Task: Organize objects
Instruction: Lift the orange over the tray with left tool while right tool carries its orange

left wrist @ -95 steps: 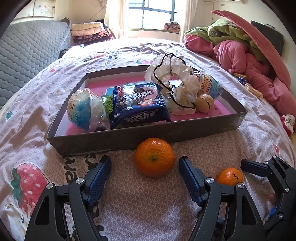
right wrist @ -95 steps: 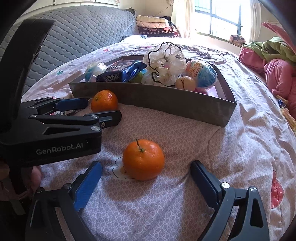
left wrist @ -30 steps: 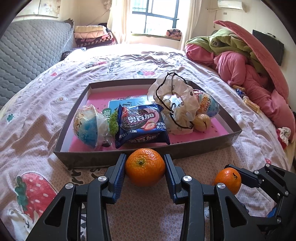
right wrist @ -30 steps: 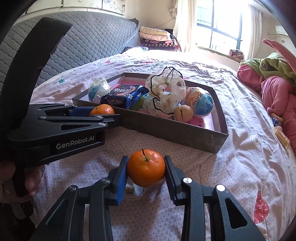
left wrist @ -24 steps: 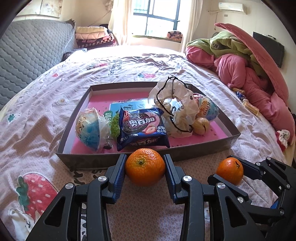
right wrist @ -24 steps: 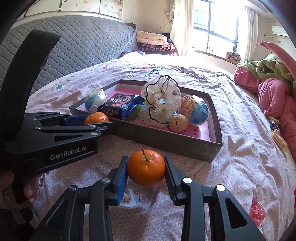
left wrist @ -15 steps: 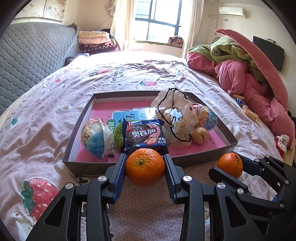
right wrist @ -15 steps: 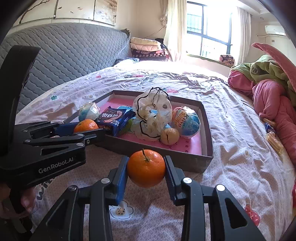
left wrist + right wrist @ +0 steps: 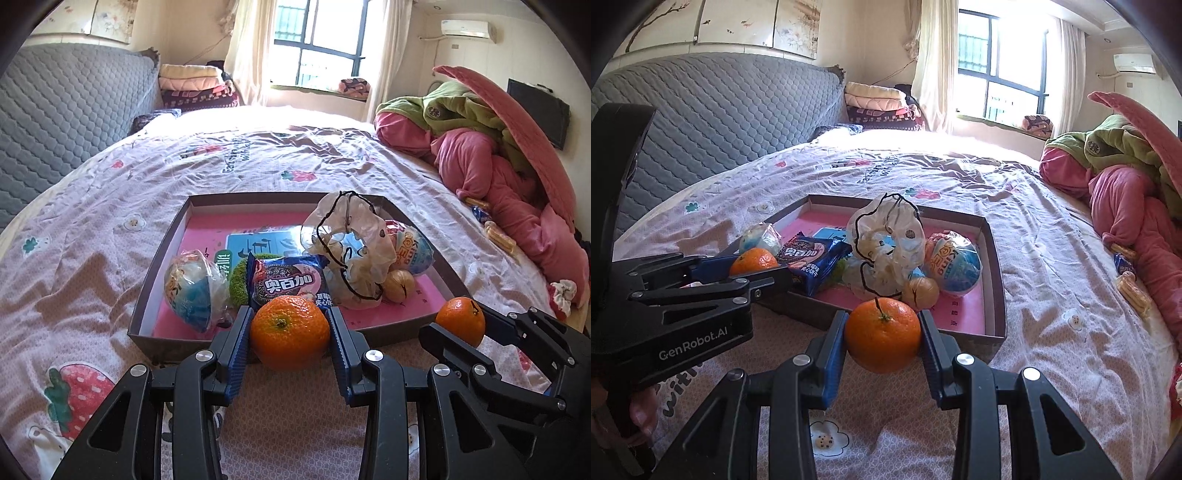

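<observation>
pink bedding heaped right; grey headboard left.

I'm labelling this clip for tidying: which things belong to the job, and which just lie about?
In the job: left gripper holding one orange; right gripper holding the other orange; tray with snacks.

Lying about: pink and green bedding; folded blankets; loose wrapped snacks.

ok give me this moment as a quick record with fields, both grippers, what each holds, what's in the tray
left gripper: shut on an orange, in front of the tray's near wall
right gripper: shut on a second orange, stem up
tray: shallow box on the bed, pink floor
tray contents: blue cookie packet, crumpled plastic bag, two wrapped round toys, a walnut
oranges in tray: none
bed: pink printed sheet
</observation>
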`<state>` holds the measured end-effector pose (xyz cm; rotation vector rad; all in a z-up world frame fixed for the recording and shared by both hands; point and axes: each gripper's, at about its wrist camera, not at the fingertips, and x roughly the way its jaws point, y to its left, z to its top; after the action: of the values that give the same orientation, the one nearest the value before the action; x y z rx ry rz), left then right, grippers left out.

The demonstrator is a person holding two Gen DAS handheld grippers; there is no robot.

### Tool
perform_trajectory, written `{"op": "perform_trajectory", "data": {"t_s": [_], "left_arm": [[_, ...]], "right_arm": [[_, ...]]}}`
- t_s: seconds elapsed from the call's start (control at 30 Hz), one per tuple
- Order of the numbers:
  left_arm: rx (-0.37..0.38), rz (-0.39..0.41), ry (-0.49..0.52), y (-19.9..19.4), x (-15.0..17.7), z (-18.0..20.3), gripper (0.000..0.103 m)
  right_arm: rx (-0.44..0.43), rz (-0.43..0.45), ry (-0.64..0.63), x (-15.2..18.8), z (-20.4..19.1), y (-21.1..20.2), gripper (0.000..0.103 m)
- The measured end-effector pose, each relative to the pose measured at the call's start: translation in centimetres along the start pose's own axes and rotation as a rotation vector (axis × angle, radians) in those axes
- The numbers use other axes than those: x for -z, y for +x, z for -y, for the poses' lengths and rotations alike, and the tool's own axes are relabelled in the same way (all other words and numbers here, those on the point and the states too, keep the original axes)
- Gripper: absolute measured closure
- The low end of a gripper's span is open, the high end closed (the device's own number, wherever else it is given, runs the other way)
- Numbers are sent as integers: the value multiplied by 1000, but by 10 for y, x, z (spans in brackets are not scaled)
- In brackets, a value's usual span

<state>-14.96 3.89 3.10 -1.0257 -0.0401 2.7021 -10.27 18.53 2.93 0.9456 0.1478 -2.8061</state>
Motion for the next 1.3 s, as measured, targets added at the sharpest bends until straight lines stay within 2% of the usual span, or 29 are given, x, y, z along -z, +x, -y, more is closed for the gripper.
{"op": "perform_trajectory", "data": {"t_s": [0.33, 0.7, 0.93, 1.3], "left_arm": [[6, 42, -23, 0, -14, 1, 62], [-1, 108, 20, 1, -25, 19, 62], [23, 89, -4, 13, -29, 23, 62], [5, 73, -7, 33, -31, 27, 62]], "right_arm": [[23, 35, 11, -12, 6, -1, 65], [48, 58, 58, -26, 23, 1, 65], [64, 58, 66, -31, 30, 5, 65], [79, 50, 59, -35, 37, 15, 65]]}}
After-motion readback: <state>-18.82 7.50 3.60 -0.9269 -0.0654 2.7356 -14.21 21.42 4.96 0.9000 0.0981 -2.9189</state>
